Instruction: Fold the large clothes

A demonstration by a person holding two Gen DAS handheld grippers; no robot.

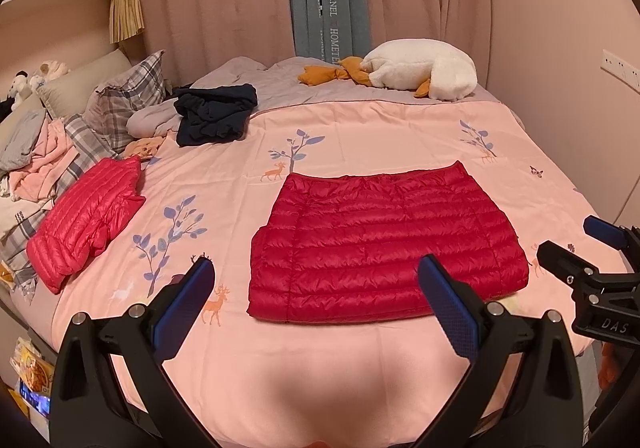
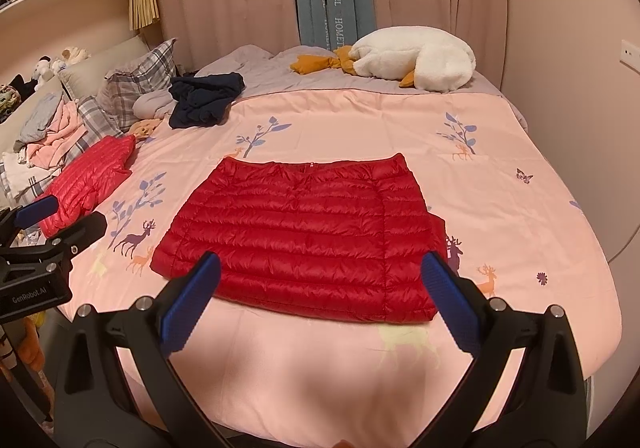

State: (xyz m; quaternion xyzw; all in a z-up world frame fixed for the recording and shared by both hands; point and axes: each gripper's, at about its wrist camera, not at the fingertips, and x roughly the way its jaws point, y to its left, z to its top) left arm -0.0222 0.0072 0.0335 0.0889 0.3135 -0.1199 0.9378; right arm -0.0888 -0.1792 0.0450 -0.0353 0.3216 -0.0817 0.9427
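Observation:
A dark red quilted down jacket (image 1: 384, 244) (image 2: 304, 232) lies folded into a flat rectangle on the pink bedspread (image 1: 360, 136), near the front edge of the bed. My left gripper (image 1: 316, 284) hovers open above the front edge, left of the jacket's middle, holding nothing. My right gripper (image 2: 320, 280) is open too, just short of the jacket's near hem, with nothing between its blue pads. In the left wrist view, the right gripper (image 1: 576, 244) appears at the right edge. A second, lighter red down jacket (image 1: 84, 224) (image 2: 88, 184) lies folded at the left.
A crumpled navy garment (image 1: 216, 114) (image 2: 204, 100) sits at the back left beside plaid pillows (image 1: 128, 100). A white plush goose (image 1: 420, 68) (image 2: 412, 60) rests at the far edge. A pile of pink and grey clothes (image 1: 36, 152) lies far left. Curtains hang behind.

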